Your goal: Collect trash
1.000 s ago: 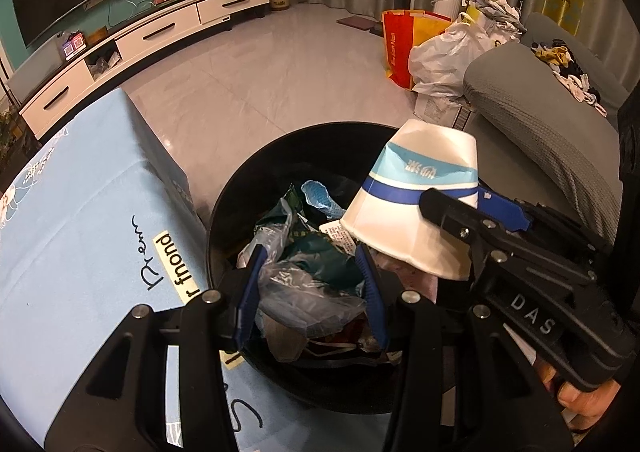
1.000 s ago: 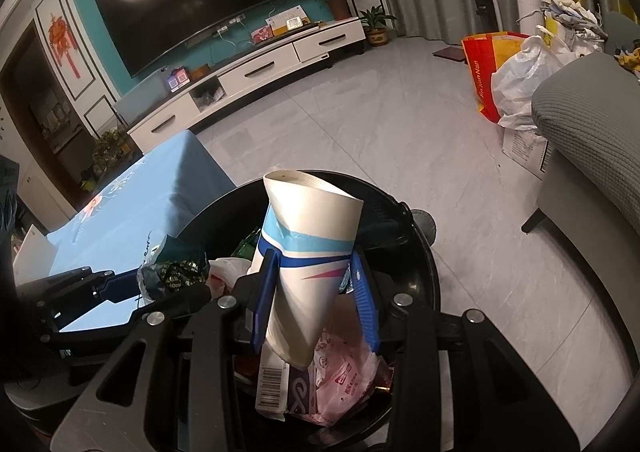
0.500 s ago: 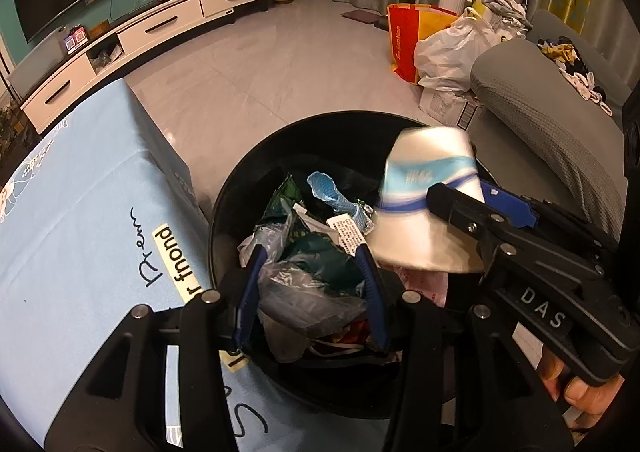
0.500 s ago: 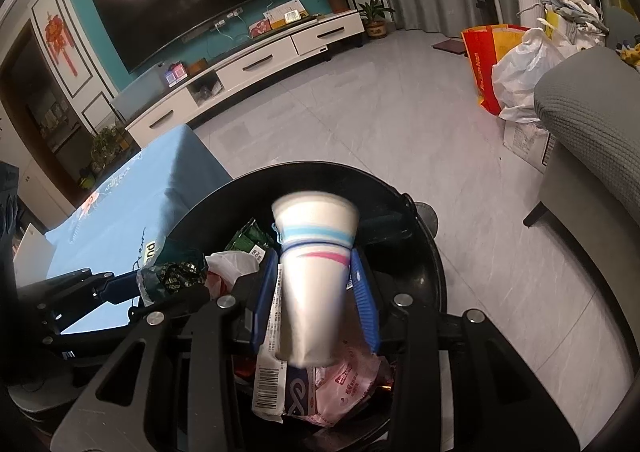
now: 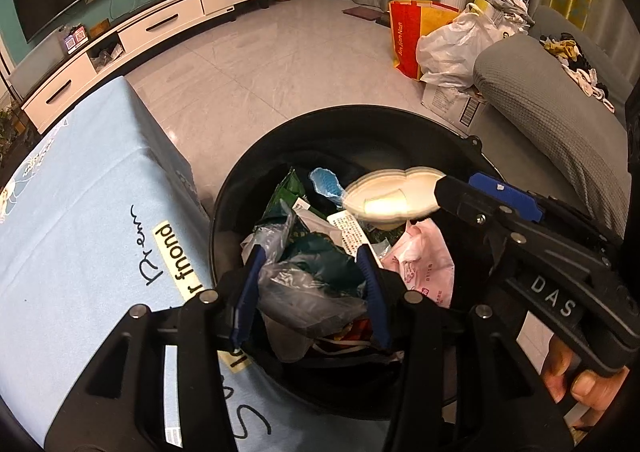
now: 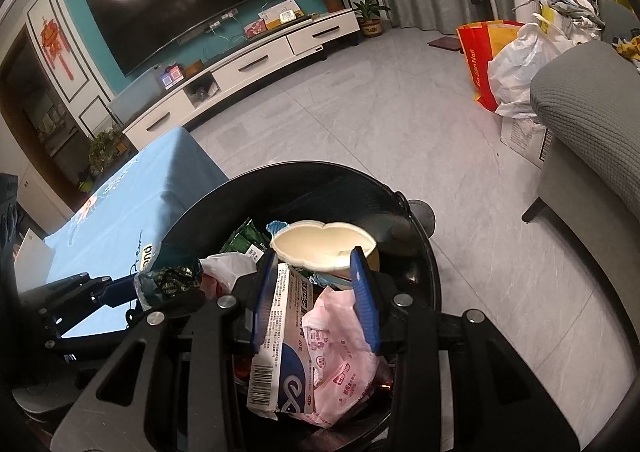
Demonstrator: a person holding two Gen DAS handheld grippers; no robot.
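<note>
The paper cup (image 6: 326, 248) lies in the bin (image 6: 424, 252) just ahead of the spread, empty right tool (image 6: 316, 300); the left tool (image 5: 310, 294) pinches a wrapper (image 5: 304, 292) not yet dropped.

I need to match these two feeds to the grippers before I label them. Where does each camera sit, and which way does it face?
Left wrist: sits on the left hand-held gripper, facing down into the black bin; the right hand-held gripper and fingers show.
Right wrist: sits on the right hand-held gripper, facing down over the bin toward the TV wall; the left hand-held gripper shows at left.
Shared: bin, paper cup, pink bag, blue tablecloth.
</note>
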